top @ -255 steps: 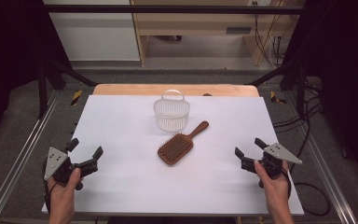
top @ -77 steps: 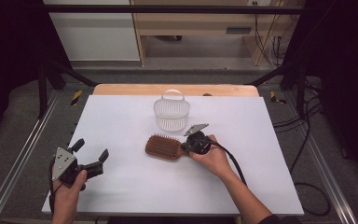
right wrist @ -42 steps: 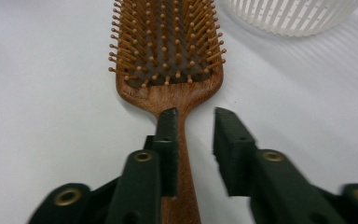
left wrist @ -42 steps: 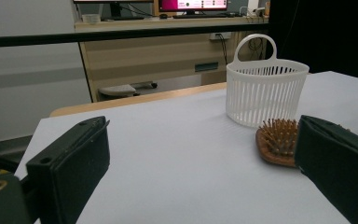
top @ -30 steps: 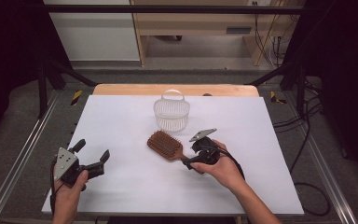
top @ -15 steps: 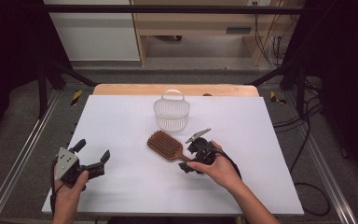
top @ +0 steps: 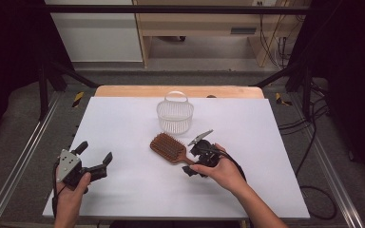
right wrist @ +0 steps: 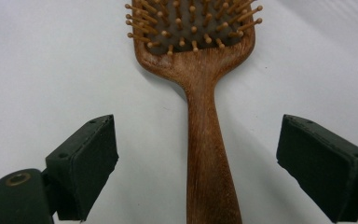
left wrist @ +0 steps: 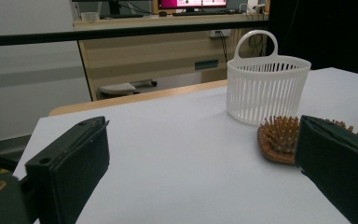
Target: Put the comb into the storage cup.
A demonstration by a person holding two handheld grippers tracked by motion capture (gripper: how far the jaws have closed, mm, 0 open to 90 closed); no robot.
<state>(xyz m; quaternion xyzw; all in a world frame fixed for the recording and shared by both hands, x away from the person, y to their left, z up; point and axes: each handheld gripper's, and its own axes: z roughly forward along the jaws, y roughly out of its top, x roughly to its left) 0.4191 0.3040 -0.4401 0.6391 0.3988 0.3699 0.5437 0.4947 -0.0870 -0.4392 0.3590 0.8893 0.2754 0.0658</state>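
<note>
hairbrush [right wrist: 209, 140] flat, right hand-held gripper [right wrist: 200, 168] agape astride

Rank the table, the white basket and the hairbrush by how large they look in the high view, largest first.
1. table, by far the largest.
2. hairbrush and white basket: they look about alike. The brush is longer, the basket wider, so I would not rank them.

The left gripper [top: 94, 159] sits low near the front left of the worktop, held in the person's left hand [top: 69, 190], its jaws spread wide and pointing toward the middle. The right forearm reaches in diagonally from the bottom edge; the right hand [top: 223, 171] holds the right gripper [top: 193, 159] near the centre, its jaws parted wide, touching nothing, aimed leftward.
</note>
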